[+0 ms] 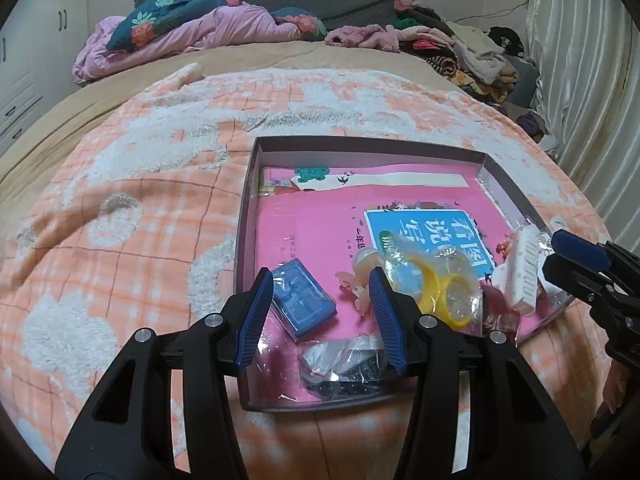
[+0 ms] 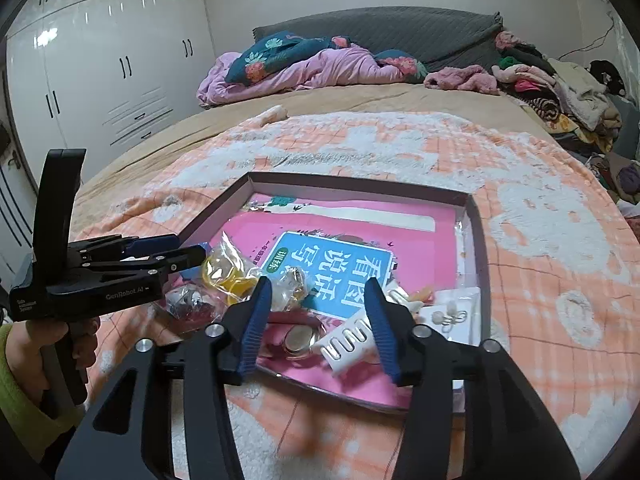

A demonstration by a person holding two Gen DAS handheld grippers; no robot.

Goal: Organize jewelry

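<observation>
Now parted and empty: left gripper (image 1: 322, 280) over blue case (image 1: 303, 304) in shallow box (image 1: 245, 216); right gripper (image 2: 320, 284) apart above white clip (image 2: 348, 340). Nearby, bagged yellow rings (image 1: 444, 296). Likely snag: slippery film dragging neighbours along.

Both grippers tilted down, jaws apart

Your left gripper (image 1: 322, 308) hangs with its blue pads parted, pinching nothing. Your right gripper (image 2: 318, 318) stands wider, pads clear of everything, and your left hand (image 2: 48, 344) wraps the handle.
</observation>
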